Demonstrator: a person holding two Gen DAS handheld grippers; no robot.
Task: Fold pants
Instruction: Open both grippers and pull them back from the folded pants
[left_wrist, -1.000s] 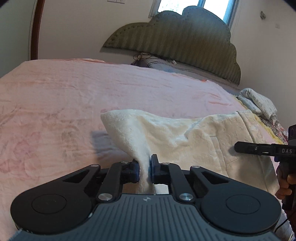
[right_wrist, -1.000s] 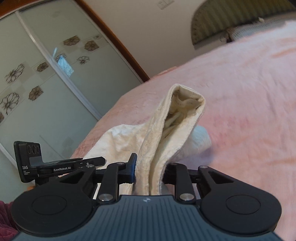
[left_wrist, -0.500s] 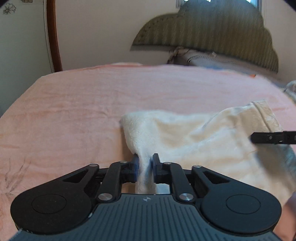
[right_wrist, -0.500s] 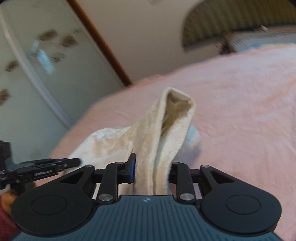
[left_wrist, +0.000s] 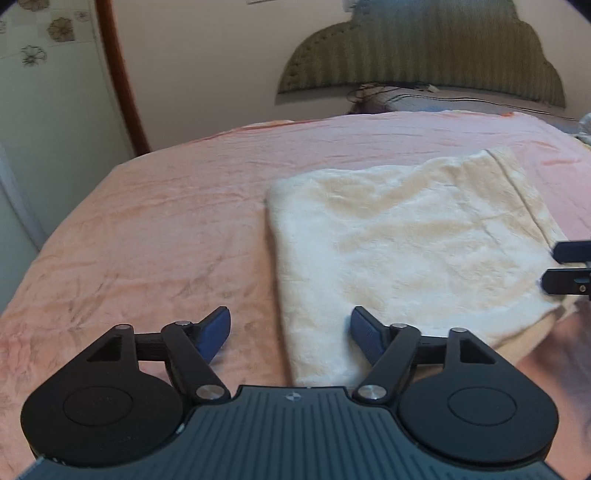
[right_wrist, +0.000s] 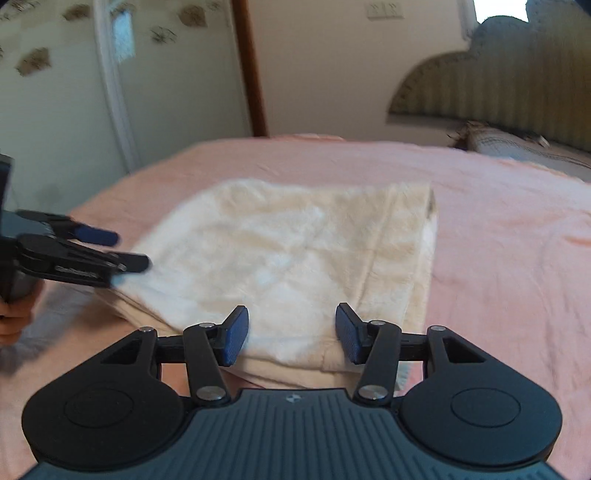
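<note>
On the pink bed (left_wrist: 155, 236) cream pants (left_wrist: 399, 251) lie folded, blurred; left gripper (left_wrist: 290, 329) and right gripper (right_wrist: 291, 334) both released

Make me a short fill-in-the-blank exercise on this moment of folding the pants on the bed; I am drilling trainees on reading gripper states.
1. The pants lie folded on a blanket whose colour is ____.
2. The left gripper has its jaws ____.
3. The right gripper grips ____ of the cloth.
4. The colour of the pants is ____.

Missing words: pink; open; nothing; cream
</note>
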